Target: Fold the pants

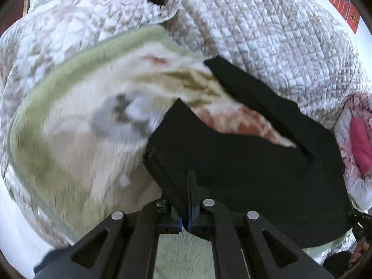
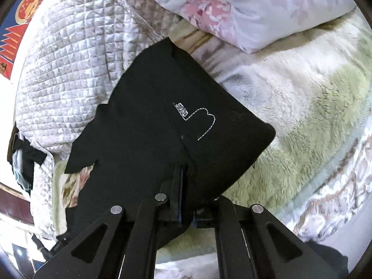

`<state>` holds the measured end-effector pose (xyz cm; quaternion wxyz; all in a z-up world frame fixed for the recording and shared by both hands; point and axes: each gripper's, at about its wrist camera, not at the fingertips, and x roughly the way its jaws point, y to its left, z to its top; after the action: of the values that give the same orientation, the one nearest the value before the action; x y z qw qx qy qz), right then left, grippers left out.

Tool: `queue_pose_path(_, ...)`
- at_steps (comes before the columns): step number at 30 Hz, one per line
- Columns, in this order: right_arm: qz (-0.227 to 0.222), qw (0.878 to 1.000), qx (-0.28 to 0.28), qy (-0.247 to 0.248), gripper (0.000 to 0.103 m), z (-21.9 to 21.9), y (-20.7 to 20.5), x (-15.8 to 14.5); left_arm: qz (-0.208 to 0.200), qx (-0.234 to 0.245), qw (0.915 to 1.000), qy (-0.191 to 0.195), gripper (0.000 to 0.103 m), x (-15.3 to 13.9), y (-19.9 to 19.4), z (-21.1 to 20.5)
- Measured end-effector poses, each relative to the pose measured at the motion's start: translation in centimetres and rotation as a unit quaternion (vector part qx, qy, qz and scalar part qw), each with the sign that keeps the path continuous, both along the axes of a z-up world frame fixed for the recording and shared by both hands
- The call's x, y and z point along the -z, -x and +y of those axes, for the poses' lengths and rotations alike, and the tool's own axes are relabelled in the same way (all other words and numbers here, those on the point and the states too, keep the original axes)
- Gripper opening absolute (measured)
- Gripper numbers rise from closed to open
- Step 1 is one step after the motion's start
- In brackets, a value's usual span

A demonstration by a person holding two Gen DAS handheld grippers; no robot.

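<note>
Fleece blanket (image 2: 302,107) covers the bed, with black pants (image 2: 151,116) at frame centre, both the left tool (image 1: 189,200) and right tool (image 2: 183,186) clamped tight on the fabric.

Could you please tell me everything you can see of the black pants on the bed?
The black pants are of plain, matte woven cloth, with a small white stitched outline and a tiny lettered tag on one panel. They lie partly lifted and bent over the fleece blanket, next to the quilted bedspread. The left gripper and the right gripper each have their jaws shut on an edge of the cloth. In the left wrist view one leg stretches away towards the bedspread, with blanket showing between the legs.
</note>
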<state>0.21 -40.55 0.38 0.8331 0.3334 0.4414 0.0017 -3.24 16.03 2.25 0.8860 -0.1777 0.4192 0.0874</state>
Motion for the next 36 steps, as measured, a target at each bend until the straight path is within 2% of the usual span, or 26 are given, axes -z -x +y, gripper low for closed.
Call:
queue_pose_path(4,-0.002,1.000,-0.003,0.022,0.004,0.1,0.2,-0.8,-0.014,-0.002,0.9999,0.004,0.004,-0.4,1.0,-0.1)
queue_pose_path(8,0.025,0.999,-0.007,0.023,0.005,-0.2,0.2,0.6,0.016,0.007,0.9998,0.012,0.004,1.6,0.8,-0.1)
queue_pose_path(10,0.026,0.999,-0.009,0.026,0.014,-0.1,0.2,0.3,0.037,0.004,0.9990,0.024,0.006,2.5,0.8,0.1)
queue_pose_path(11,0.024,0.999,-0.006,0.033,0.024,0.0,0.4,-0.2,0.035,0.004,0.9991,0.023,0.007,2.4,1.0,0.1)
queue_pose_path(13,0.012,0.997,0.014,0.080,0.032,0.1,1.2,-1.9,0.022,-0.005,0.9997,-0.005,0.010,1.3,1.7,0.3)
queue_pose_path(15,-0.004,0.993,0.037,0.111,0.041,-0.2,2.0,-3.1,0.006,-0.013,0.9998,-0.014,0.014,0.1,2.0,0.7)
queue_pose_path(17,-0.019,0.989,0.052,0.141,0.041,-0.4,2.3,-4.0,-0.008,-0.021,0.9990,-0.038,0.024,-1.0,1.7,1.0)
queue_pose_path(19,-0.027,0.985,0.054,0.165,0.041,0.0,2.1,-4.3,-0.019,-0.008,0.9985,-0.051,0.042,-1.5,0.6,0.9)
queue_pose_path(21,-0.037,0.980,0.057,0.187,0.041,0.7,1.8,-4.7,-0.021,0.010,0.9981,-0.056,0.043,-1.4,-0.9,0.4)
queue_pose_path(27,-0.081,0.958,0.087,0.262,0.041,1.8,1.8,-6.6,0.002,0.047,0.9918,-0.118,0.043,1.4,-5.4,-1.5)
queue_pose_path(30,-0.093,0.946,0.104,0.292,0.041,1.7,1.9,-7.1,0.004,0.052,0.9840,-0.171,0.043,2.6,-6.4,-2.0)
queue_pose_path(32,-0.077,0.949,0.099,0.289,0.041,1.2,1.3,-6.5,0.006,0.051,0.9813,-0.186,0.043,2.6,-6.5,-2.2)
queue_pose_path(34,-0.056,0.964,0.047,0.255,0.041,1.6,-0.1,-5.1,0.012,0.048,0.9803,-0.191,0.043,2.4,-6.7,-2.4)
queue_pose_path(36,-0.047,0.969,0.003,0.243,0.041,2.9,-0.8,-4.0,0.010,0.040,0.9835,-0.176,0.043,1.6,-6.4,-2.6)
